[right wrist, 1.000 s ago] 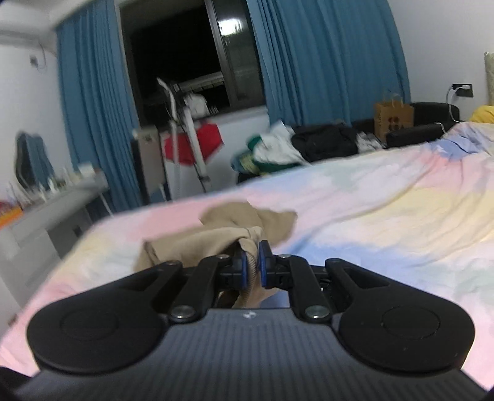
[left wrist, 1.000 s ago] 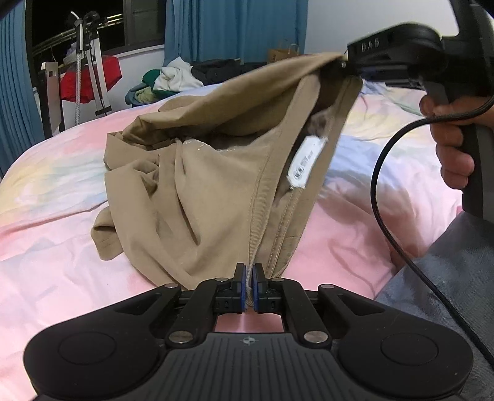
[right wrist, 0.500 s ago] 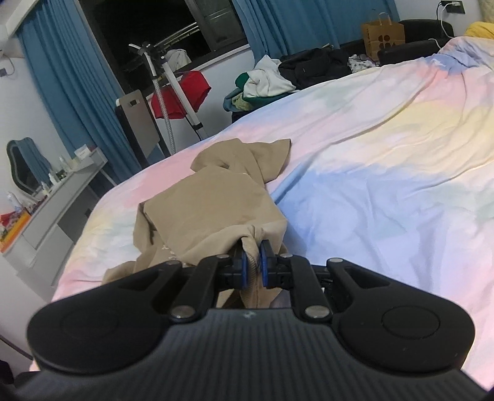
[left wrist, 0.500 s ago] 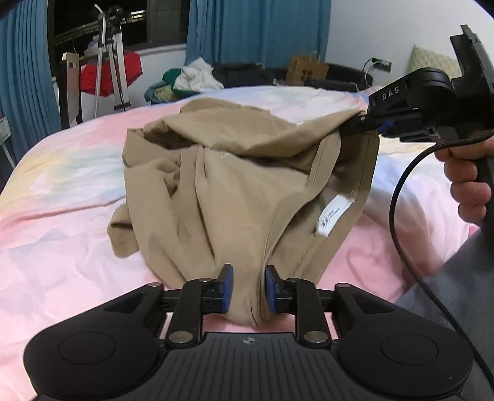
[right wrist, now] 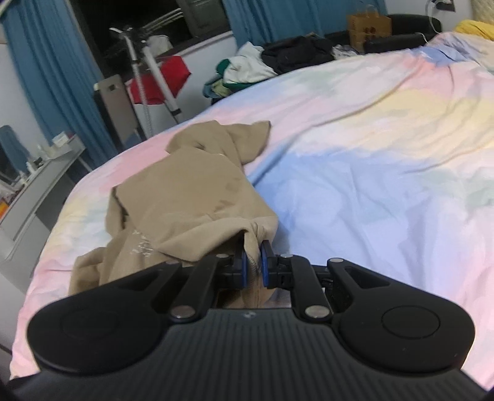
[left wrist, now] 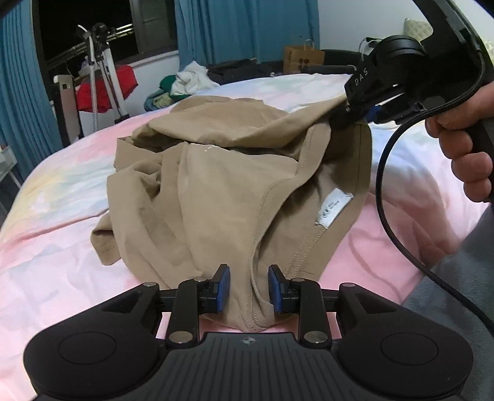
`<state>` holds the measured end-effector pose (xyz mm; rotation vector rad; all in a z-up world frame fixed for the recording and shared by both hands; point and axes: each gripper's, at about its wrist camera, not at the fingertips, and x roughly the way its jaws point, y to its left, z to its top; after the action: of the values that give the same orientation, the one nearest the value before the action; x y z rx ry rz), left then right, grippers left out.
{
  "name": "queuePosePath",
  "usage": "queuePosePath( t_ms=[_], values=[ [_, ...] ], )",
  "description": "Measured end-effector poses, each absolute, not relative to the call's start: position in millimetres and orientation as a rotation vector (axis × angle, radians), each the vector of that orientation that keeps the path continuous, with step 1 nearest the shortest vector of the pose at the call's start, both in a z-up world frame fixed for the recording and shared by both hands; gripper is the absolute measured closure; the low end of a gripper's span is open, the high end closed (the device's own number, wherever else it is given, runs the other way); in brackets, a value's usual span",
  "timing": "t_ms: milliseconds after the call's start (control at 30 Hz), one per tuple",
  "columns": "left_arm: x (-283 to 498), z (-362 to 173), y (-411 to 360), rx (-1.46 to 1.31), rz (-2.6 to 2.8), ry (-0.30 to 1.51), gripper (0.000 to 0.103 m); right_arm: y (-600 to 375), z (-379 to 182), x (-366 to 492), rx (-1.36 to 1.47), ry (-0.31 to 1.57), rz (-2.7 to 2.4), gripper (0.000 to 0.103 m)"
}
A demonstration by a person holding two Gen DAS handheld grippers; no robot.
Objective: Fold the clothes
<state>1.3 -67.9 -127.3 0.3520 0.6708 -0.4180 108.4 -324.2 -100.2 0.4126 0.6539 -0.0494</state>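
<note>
A tan T-shirt (left wrist: 216, 185) lies crumpled on the pastel bedspread (left wrist: 55, 216), its white neck label (left wrist: 335, 207) showing. My left gripper (left wrist: 249, 290) is open, with the collar hem lying loose between its blue pads. My right gripper (right wrist: 252, 262) is shut on the shirt's edge (right wrist: 197, 209) and holds that side raised above the bed. The right gripper also shows at the upper right of the left wrist view (left wrist: 355, 115), pinching the fabric.
A black cable (left wrist: 386, 191) hangs from the right gripper. A pile of clothes (right wrist: 247, 68) and a paper bag (right wrist: 369, 26) sit beyond the bed. A red garment on a stand (right wrist: 160, 77) and a grey desk (right wrist: 34, 185) stand at the left.
My left gripper has opened and let go of the collar, which now lies slack between the pads. The right gripper has lowered its held edge towards the bed.
</note>
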Motion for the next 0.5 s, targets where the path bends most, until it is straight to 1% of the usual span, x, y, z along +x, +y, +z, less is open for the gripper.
queuePosePath(
  t_ms=[33, 67, 167, 267, 500],
  values=[
    [0, -127, -68, 0.362, -0.396, 0.655, 0.098, -324, -100, 107, 0.413, 0.647, -0.054, 0.090],
    [-3, -124, -67, 0.359, -0.359, 0.609, 0.100, -325, -99, 105, 0.414, 0.637, -0.059, 0.090],
    [-17, -106, -61, 0.323, -0.330, 0.446, 0.100, -327, -94, 99, 0.425, 0.592, -0.071, 0.090],
    [-30, -95, -60, 0.311, -0.336, 0.351, 0.100, -329, -87, 94, 0.433, 0.541, -0.067, 0.091],
    [-30, -110, -70, 0.303, -0.253, 0.460, 0.100, -329, -83, 94, 0.451, 0.534, -0.054, 0.092]
  ],
)
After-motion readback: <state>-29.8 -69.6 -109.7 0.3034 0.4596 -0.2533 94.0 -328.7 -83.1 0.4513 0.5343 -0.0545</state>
